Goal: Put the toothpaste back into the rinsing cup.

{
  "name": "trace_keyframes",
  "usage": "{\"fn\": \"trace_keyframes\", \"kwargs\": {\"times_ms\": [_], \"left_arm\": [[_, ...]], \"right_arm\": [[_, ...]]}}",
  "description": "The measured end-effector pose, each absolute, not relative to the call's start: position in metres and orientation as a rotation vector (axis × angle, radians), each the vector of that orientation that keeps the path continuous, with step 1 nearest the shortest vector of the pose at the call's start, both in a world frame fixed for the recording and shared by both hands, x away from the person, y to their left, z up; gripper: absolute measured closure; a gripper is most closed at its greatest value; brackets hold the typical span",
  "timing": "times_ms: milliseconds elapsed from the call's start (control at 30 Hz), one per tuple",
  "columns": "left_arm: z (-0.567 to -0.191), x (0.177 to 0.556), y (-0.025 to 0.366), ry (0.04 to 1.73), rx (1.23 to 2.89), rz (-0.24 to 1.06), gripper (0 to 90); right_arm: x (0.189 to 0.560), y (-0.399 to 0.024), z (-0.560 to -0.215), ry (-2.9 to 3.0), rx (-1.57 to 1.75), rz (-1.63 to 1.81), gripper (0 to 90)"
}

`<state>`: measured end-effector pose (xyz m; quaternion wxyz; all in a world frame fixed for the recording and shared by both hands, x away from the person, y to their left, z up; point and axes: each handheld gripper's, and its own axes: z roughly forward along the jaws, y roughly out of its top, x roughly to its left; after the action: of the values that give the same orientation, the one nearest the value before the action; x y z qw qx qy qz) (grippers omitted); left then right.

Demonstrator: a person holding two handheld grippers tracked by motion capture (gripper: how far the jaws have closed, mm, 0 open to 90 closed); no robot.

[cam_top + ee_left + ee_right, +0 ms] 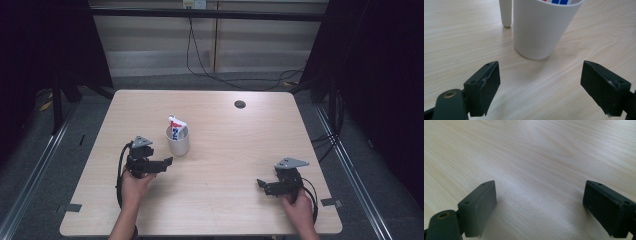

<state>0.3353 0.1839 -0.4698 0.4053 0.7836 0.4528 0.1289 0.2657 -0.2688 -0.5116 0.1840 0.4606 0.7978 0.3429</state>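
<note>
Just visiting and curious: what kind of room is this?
Probably a lab recording booth: dark curtains flank a bare wooden table, cables trail across the floor, and a person holds a left claw near a white cup.

The left gripper [167,161] sits just beside the white cup [178,141] holding a tube [176,126].

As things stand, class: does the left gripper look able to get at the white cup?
Probably yes. The left gripper is open, and the white cup stands just ahead of its jaws with bare table between; nothing blocks the way.
</note>
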Motion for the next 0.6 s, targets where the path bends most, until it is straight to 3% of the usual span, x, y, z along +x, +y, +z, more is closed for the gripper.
{"fn": "trace_keyframes", "kwargs": {"times_ms": [600], "left_arm": [[-0.497,0.321,0.193,1.160,2.019,0.312,16.1]], "right_arm": [[0.266,-0.269,-0.512,2.249,1.301,0.967,11.3]]}}
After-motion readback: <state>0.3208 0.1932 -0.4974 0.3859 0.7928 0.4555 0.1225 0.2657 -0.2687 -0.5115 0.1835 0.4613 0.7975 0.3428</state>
